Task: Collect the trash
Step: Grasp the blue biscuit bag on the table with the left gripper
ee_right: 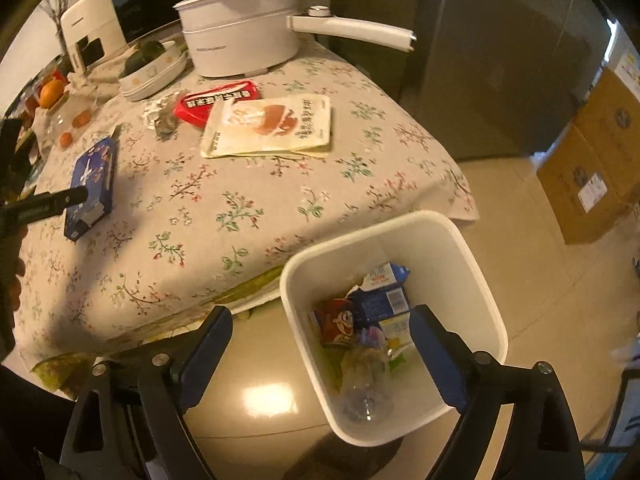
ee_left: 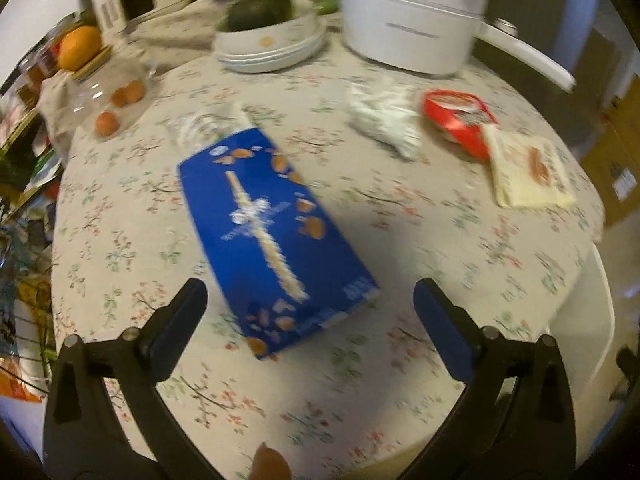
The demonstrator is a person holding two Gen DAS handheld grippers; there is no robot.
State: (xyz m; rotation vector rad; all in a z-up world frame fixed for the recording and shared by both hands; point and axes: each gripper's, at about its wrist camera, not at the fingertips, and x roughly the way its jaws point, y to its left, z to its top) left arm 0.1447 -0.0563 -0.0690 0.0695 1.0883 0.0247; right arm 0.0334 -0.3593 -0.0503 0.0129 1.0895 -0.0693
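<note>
Left gripper (ee_left: 310,308) agape over blue carton (ee_left: 276,240); right gripper (ee_right: 320,334) agape above bin (ee_right: 472,264); print unreadable

My floral-clothed table (ee_right: 248,184) bore a blue carton (ee_left: 272,236), red packet (ee_right: 218,102), cream pouch (ee_right: 272,128), white pot (ee_right: 240,40), stacked dishes (ee_right: 154,74); white bin (ee_right: 486,280) on floor.

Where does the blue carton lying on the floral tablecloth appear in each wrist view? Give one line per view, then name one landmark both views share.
Left wrist view: the blue carton lies flat at centre, just ahead of the open left tool.
Right wrist view: the same carton lies at the left edge of the table.
Shared landmark: the white pot at the table's far side.
</note>
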